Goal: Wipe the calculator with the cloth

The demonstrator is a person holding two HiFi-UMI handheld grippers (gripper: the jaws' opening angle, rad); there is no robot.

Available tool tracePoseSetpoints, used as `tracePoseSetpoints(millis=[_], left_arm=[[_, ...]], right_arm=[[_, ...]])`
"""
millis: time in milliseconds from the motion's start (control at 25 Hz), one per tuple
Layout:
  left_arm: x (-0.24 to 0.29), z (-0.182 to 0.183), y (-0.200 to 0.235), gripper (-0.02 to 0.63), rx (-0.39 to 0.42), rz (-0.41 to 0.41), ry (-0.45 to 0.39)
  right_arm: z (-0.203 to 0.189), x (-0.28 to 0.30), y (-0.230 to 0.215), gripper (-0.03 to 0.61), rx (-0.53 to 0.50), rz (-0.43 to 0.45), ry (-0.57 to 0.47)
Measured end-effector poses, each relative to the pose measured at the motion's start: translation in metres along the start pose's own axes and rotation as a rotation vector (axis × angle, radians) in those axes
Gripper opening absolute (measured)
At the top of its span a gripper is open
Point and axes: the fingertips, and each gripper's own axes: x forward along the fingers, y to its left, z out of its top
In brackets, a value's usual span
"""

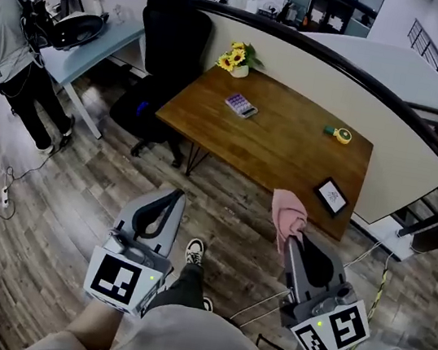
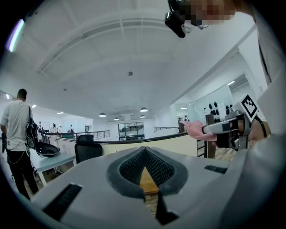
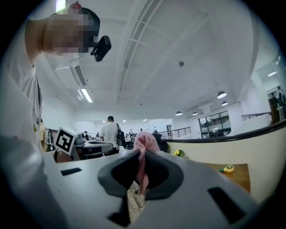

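Observation:
The calculator [image 1: 241, 105] lies near the far left of the wooden table [image 1: 288, 152]. A pink cloth [image 1: 287, 215] hangs from my right gripper [image 1: 294, 241], whose jaws are shut on it, above the floor short of the table's near edge. In the right gripper view the cloth [image 3: 144, 156] is pinched between the jaws and bunches above the tips. My left gripper [image 1: 172, 198] hovers over the floor to the left, shut with nothing in it. The left gripper view shows its closed jaws [image 2: 145, 167] and the cloth [image 2: 195, 129] off to the right.
On the table are a sunflower pot [image 1: 238, 58], a yellow tape measure [image 1: 339, 134] and a small framed tablet [image 1: 331, 196]. A black office chair [image 1: 168, 55] stands at the table's left end. A person [image 1: 11, 55] stands by a desk at far left. Cables run across the floor.

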Motion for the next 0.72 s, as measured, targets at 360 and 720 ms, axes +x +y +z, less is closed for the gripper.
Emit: tracePoseSetpoints(millis=[360,720], left_arm=[[0.093,0.001,0.088,0.003,-0.015,-0.023,0.011],[0.164,-0.002,0.183,0.003,-0.026,-0.023,0.023]], right_arm=[[0.010,0.121,-0.043,0.034,-0.001,-0.017,0.037],[0.016,0.238,-0.074,0.034,-0.019,-0.027,0.061]])
